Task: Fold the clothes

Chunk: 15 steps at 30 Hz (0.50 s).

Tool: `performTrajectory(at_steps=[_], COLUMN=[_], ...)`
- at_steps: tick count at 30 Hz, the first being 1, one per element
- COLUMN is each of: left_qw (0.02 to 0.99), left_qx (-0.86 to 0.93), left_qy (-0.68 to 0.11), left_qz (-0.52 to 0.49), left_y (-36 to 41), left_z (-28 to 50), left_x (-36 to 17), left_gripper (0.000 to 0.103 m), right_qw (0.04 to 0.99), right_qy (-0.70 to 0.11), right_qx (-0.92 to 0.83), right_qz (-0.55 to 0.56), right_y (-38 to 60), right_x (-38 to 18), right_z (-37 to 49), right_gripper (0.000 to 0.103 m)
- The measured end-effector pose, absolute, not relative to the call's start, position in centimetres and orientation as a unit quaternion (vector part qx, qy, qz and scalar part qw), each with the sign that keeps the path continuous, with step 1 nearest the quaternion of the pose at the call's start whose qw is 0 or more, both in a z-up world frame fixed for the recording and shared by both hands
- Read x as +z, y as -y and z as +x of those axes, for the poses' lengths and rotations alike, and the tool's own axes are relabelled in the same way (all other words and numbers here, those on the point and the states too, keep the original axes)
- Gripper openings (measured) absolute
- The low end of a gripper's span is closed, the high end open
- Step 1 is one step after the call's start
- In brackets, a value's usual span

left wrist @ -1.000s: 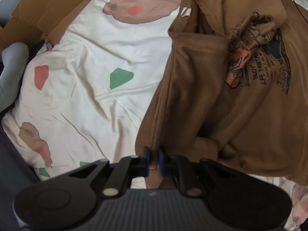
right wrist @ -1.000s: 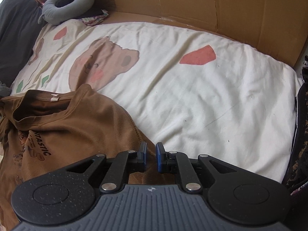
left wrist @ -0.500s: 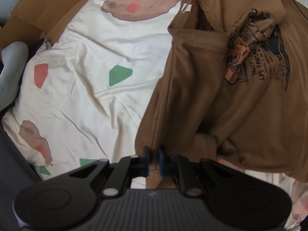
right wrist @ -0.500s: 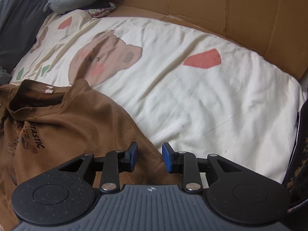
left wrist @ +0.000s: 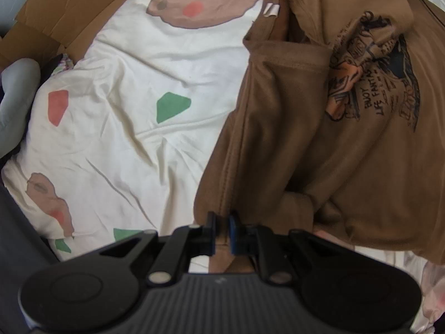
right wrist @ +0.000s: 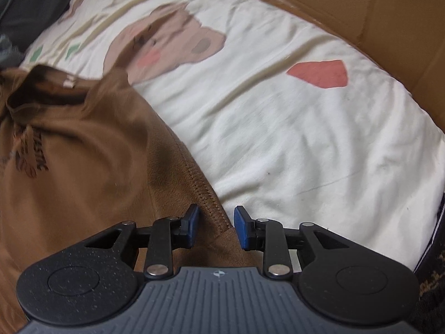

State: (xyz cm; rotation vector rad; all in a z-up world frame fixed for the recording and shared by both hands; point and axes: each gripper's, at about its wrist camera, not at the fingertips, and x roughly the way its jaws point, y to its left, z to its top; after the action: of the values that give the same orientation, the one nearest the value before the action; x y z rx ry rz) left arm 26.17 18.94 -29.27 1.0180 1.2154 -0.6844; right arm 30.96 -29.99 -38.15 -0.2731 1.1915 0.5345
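the brown t-shirt (left wrist: 319, 144) lies crumpled on the right of the left wrist frame, printed front up, over a cream bedsheet (left wrist: 133, 128) with bear and colour patches. the left tongs (left wrist: 221, 232) are clenched on its hem at lower centre. the right tongs (right wrist: 215, 226) have just been opening; released, they straddle a stitched edge. cardboard (right wrist: 389, 14) lines the upper right.

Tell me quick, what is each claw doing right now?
Left gripper: shut on the brown cotton T-shirt.
Right gripper: open, jaws just widened, the shirt's stitched hem between them, unpinched.
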Motion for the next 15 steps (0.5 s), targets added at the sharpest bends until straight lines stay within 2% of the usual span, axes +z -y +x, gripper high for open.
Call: performTrajectory(at_steps=[5, 7, 9, 15], left_qw=[0.650, 0.650, 0.652, 0.663], left_qx=[-0.301, -0.300, -0.300, -0.294], left_qy=[-0.535, -0.535, -0.535, -0.524], left_qz=[0.448, 0.448, 0.447, 0.447], left_y=[-19.0, -19.0, -19.0, -19.1], left_z=[26.2, 26.2, 26.2, 26.2], left_x=[-29.2, -29.2, -29.3, -29.2], left_gripper=[0.010, 0.010, 0.010, 0.009], right_qw=[0.772, 0.767, 0.765, 0.775], right_qy=[-0.548, -0.548, -0.545, -0.525], right_qx=[0.271, 0.278, 0.280, 0.274], right_qz=[-0.175, -0.186, -0.198, -0.221], right_y=[29.3, 29.3, 29.2, 29.0], right_x=[-37.9, -37.8, -37.6, -36.3], right_z=[30.5, 30.3, 30.1, 29.9], right_gripper=[0.032, 0.015, 0.010, 0.007])
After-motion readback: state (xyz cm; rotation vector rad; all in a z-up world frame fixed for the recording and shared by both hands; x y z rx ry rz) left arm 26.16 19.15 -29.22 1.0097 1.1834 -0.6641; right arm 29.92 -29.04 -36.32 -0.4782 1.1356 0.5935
